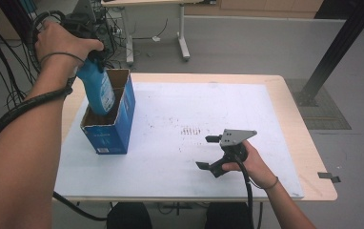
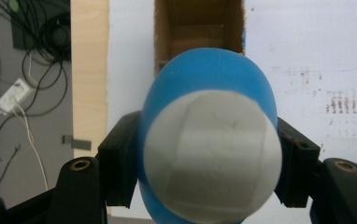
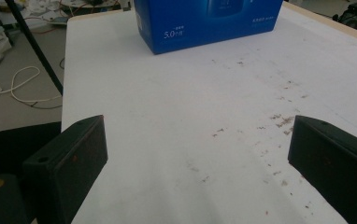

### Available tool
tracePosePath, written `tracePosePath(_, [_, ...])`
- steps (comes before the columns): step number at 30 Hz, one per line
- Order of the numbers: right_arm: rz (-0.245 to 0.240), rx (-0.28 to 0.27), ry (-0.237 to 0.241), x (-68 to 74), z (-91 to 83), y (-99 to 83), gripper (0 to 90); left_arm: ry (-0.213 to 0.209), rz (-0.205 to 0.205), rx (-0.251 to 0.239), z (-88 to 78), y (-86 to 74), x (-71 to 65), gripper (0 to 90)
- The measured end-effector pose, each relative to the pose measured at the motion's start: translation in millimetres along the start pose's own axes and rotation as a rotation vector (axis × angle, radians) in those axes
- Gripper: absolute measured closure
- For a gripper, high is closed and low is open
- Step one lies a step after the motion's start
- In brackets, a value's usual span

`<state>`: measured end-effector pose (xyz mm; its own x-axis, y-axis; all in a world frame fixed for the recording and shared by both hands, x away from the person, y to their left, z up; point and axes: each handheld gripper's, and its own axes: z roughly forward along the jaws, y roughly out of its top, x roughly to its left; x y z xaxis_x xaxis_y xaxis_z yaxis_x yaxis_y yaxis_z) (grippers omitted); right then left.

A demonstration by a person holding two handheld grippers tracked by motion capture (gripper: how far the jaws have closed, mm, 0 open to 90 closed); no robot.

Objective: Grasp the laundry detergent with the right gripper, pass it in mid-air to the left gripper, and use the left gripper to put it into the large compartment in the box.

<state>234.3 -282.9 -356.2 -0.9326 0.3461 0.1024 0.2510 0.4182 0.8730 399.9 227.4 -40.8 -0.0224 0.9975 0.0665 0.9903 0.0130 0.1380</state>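
- Two grippers work here, and the blue carton [image 1: 109, 114] serves as landmark, standing open-topped at the left of the white mat [image 1: 180, 119].
- Left gripper [image 1: 96, 59]: above the carton, jaws clenched on the neck of a blue plastic bottle [image 1: 99, 90] just below its white cap [image 2: 212, 156]; the bottle's base dips into the carton's opening.
- Handling: the bottle looks rigid but smooth, likely slippery and weighty if full, so a hold under the cap's shoulder seems safest.
- Right gripper [image 1: 209, 152]: well right of the carton, jaws spread, grasping nothing, low over the mat.
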Motion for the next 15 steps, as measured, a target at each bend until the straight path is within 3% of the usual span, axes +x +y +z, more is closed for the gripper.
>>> tracePosePath(15, [0.002,0.001,-0.003,-0.1,-1.9,0.7,4.7,0.017,0.000,0.031,20.6,4.9,-5.2,36.9])
